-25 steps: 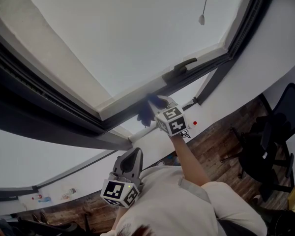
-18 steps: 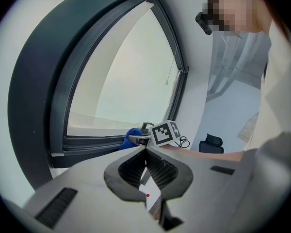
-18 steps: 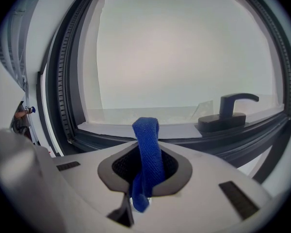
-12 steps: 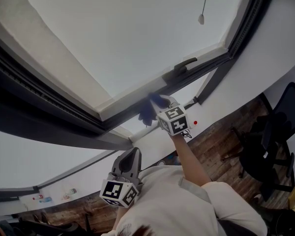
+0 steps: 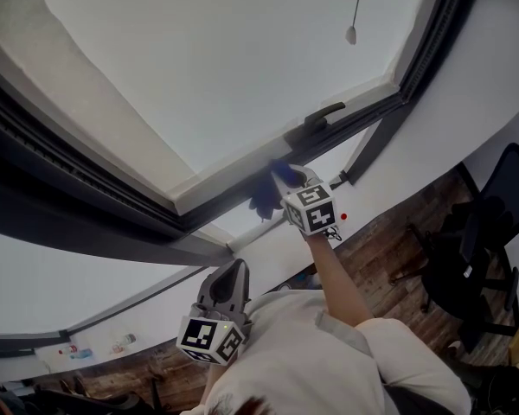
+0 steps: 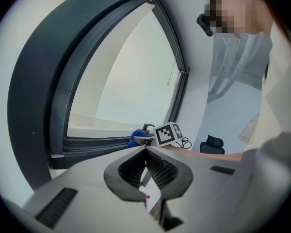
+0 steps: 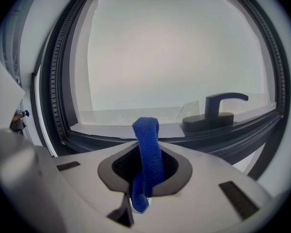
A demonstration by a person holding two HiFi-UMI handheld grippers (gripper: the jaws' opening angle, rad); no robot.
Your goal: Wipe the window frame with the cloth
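Observation:
A blue cloth [image 7: 148, 154] is clamped in my right gripper [image 7: 146, 130], whose jaws are shut on it; a loop of it sticks up past the tips. In the head view the cloth [image 5: 268, 187] lies against the dark window frame [image 5: 242, 193], just left of the black window handle [image 5: 322, 115]. The handle [image 7: 213, 111] stands to the right of the cloth in the right gripper view. My left gripper [image 5: 228, 285] hangs low near the person's chest, away from the window, its jaws shut with nothing between them [image 6: 145, 148].
A white sill [image 5: 277, 240] runs below the frame. A blind cord with a weight [image 5: 351, 33] hangs at the top right. A black office chair [image 5: 476, 258] stands on the wooden floor at right. Small bottles [image 5: 73, 350] sit on the sill at far left.
My right gripper and the blue cloth have slid a little to the right along the frame, toward the handle. The left gripper has barely moved.

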